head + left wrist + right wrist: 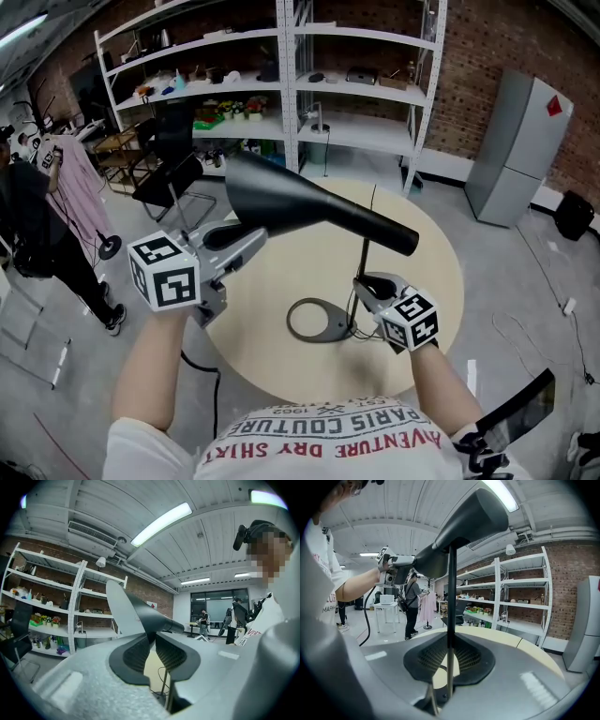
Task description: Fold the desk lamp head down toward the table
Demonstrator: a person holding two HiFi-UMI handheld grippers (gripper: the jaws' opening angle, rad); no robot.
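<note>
A: So, what takes up most of the scene?

B: The round table, pale wood, seen from steeply above. The desk lamp stands on it near the person. Its black cone-shaped lamp head sits on top of the thin pole, high above the tabletop. The wide mouth faces the person's left and the narrow end slopes down to the right. The ring base lies flat on the table.

A: And the arms?

B: The left forearm rises from the lower left, holding the left gripper about level at the height of the lamp head. Its two pads pinch the rim of the cone's wide mouth. The right forearm reaches in lower. The right gripper tips slightly downward and clamps the pole just above the base. In its own view the pole runs straight up between its pads.

A: Any writing?

B: The person's white shirt has red print, upside down from this camera. "PARIS COUTURE" is legible, and the line below seems to end in "DRY SHIRT". Each gripper's marker cube shows black-and-white square patterns, not letters.
</note>
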